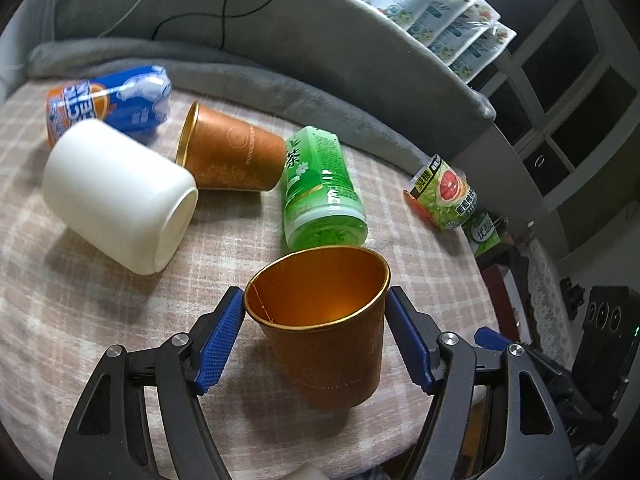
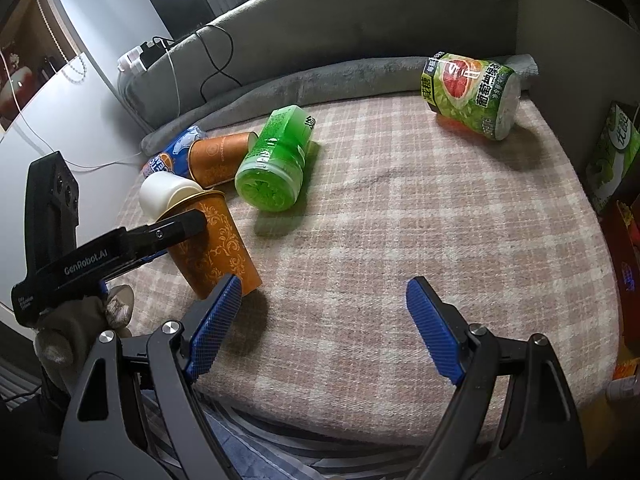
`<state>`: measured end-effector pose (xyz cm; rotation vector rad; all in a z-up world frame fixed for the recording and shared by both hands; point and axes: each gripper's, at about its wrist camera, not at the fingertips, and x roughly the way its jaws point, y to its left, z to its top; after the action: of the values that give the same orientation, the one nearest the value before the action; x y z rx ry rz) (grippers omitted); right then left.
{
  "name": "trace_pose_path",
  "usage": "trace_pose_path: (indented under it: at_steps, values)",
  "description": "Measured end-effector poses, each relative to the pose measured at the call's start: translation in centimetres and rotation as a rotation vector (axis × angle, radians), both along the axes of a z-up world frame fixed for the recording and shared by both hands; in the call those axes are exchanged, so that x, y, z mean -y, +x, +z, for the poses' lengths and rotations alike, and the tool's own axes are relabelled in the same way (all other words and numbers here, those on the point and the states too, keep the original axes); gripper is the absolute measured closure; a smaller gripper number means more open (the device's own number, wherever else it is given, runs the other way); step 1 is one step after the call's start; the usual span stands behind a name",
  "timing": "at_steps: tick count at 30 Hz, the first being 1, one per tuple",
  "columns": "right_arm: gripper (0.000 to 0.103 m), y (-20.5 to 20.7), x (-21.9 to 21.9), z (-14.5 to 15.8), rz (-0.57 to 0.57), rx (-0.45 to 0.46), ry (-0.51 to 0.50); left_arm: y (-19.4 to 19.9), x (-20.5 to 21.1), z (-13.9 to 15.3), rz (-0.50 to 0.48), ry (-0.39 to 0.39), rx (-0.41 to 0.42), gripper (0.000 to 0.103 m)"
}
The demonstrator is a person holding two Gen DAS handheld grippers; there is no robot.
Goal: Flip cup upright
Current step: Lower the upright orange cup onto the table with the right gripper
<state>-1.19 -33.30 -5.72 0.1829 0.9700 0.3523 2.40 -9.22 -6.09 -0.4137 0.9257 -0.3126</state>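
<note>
We are holding the left gripper (image 1: 316, 336) around an orange-brown paper cup with a gold lining (image 1: 328, 344), which is standing mouth up on the pink checked blanket (image 1: 80, 312) directly between our two blue pads (image 1: 218, 344). The jaws are standing on both sides of the cup just below its rim; the left pad seems to be touching the wall, but on the right side a thin gap may be showing, so we cannot say if the grip is firm or already loosening.

The cup's long axis is pointing almost straight up, leaning a little toward the right of the tool, as the right wrist view is also showing. From this we are judging that this cup is nearly finished and only needs to be settled flat.

The right gripper (image 2: 324, 328) is hanging wide apart and holding nothing, with the same cup just to the left of its left pad.

Ahead of the left tool, a second orange-brown paper cup (image 1: 232, 152) is lying on its side, its mouth turned to the left. It is lying between a white plastic jar (image 1: 116, 196) and a green tea bottle (image 1: 320, 188). The left tool is the nearer one to it.
</note>
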Motion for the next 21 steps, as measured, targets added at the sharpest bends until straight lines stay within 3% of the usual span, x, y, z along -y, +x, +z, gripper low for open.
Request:
trace_pose_path:
  at_steps: [21]
  values:
    - [0.016, 0.1, 0.5, -0.1, -0.015, 0.003, 0.014, -1.2, 2.1, 1.4, -0.039, 0.202, 0.156, 0.031]
